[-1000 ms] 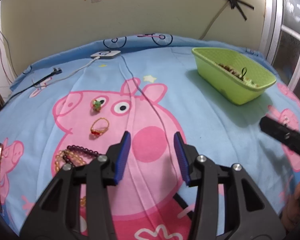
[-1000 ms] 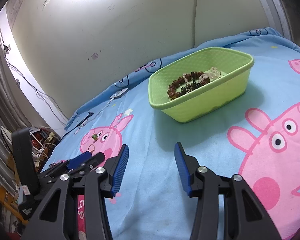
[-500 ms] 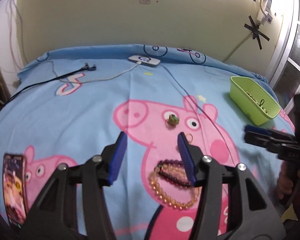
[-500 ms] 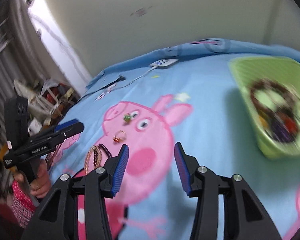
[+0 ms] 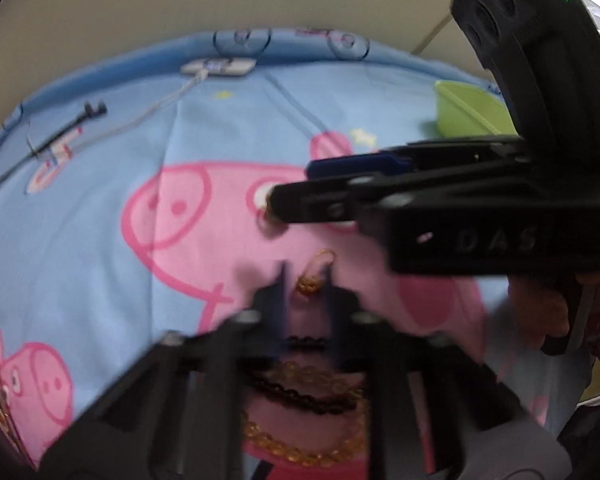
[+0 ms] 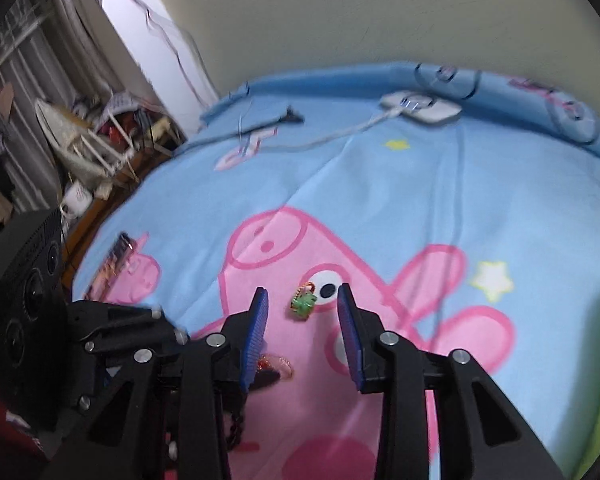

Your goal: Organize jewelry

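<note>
Embossed "DAS" on right hand-held gripper (image 5: 296, 196), closing around green ring (image 6: 305, 301); left hand-held gripper (image 5: 306, 280) narrowing around gold ring (image 5: 312, 280), contact unclear.

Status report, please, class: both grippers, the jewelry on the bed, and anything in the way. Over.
Left gripper jaws just closing around gold ring, grip unclear. Right gripper narrowing, open around green ring. Bead bracelets still on the sheet. Grippers crowd each other.

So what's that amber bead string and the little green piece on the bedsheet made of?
The amber bead string looks like glossy translucent resin or glass, since the beads glint and glow honey-coloured; real amber can't be ruled out. The little green piece seems to be shiny plastic or enamel on a gold-toned metal ring, though it's small. The bedsheet looks like soft matte printed cotton.
</note>
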The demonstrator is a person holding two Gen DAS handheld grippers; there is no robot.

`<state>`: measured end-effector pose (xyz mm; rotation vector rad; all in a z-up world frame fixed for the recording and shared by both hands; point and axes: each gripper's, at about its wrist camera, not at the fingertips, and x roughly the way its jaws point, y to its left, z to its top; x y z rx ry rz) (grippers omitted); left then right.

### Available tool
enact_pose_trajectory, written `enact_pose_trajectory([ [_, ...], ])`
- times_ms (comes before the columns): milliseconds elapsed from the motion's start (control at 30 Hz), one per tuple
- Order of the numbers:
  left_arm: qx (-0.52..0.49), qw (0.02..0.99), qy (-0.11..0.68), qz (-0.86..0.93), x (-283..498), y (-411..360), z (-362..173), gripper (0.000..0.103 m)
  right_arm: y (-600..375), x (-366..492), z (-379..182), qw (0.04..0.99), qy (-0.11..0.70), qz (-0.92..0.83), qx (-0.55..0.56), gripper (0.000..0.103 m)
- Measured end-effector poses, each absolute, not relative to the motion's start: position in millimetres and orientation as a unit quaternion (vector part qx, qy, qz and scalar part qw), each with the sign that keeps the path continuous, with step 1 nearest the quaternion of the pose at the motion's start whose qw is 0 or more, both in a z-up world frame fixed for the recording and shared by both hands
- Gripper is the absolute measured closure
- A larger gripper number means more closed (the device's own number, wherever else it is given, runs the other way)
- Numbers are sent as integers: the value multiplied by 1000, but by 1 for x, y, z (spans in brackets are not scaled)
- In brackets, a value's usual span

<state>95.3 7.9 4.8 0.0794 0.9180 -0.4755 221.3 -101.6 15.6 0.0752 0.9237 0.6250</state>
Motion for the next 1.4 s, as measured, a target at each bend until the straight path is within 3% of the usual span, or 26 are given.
enact_pose_trajectory([
  [67,32,868,439,-228,95,11,4,93,-93,224,7,847,443,293,14,103],
  [433,-29,870,406,-278,90,2,51,93,-190,165,56,905,339,243,90,103],
  [633,-27,849,386,-360,109,-81,83,93,-302,124,60,933,295,136,154,103],
  [900,18,825,433,-363,155,-200,69,92,-381,125,38,931,287,66,217,103],
  [967,28,825,451,-341,170,-216,64,74,-387,129,38,930,274,66,235,103],
  [1000,31,827,456,-327,178,-223,62,72,-393,128,38,930,263,66,247,103],
  [1100,24,827,463,-320,189,-228,63,72,-405,119,41,935,241,59,254,94],
  [1267,0,833,449,-321,182,-206,79,72,-408,110,47,938,214,67,263,94],
  [1400,-23,857,422,-295,159,-135,96,70,-388,100,53,943,206,99,241,94],
])
